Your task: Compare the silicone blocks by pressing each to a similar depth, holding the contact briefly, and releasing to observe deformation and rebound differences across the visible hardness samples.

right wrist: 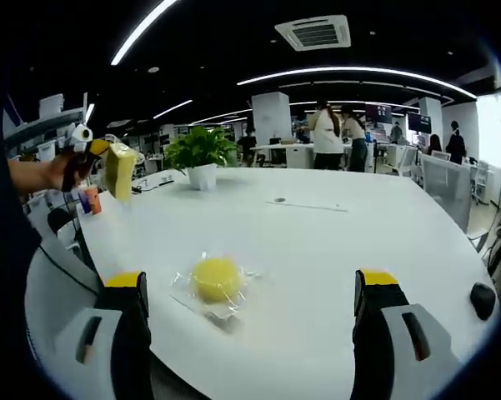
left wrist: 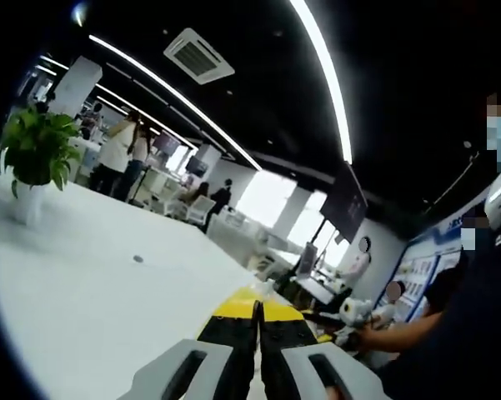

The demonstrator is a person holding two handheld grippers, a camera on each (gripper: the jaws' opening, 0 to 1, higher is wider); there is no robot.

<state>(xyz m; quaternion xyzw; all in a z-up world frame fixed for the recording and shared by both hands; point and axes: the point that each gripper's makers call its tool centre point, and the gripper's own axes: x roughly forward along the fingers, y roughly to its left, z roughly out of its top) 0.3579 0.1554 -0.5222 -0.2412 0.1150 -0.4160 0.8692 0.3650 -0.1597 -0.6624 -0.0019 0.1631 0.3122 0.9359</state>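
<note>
A round yellow silicone block (right wrist: 216, 278) in a clear wrapper lies on the white table (right wrist: 333, 242). My right gripper (right wrist: 252, 280) is open wide, with one yellow-tipped jaw on each side of the block and apart from it. In the left gripper view, my left gripper (left wrist: 259, 313) has its jaws pressed together over the table (left wrist: 83, 292), and I see nothing between them. The right gripper view shows that left gripper (right wrist: 117, 171) raised at the far left in a person's hand (right wrist: 54, 172). Its front end looks pale yellow.
A potted plant (right wrist: 200, 154) (left wrist: 37, 150) stands on the far part of the table. A small dark spot (right wrist: 279, 200) (left wrist: 137, 258) lies mid-table. A black object (right wrist: 482, 300) sits at the right edge and an orange cup (right wrist: 90, 200) at the left. People stand behind.
</note>
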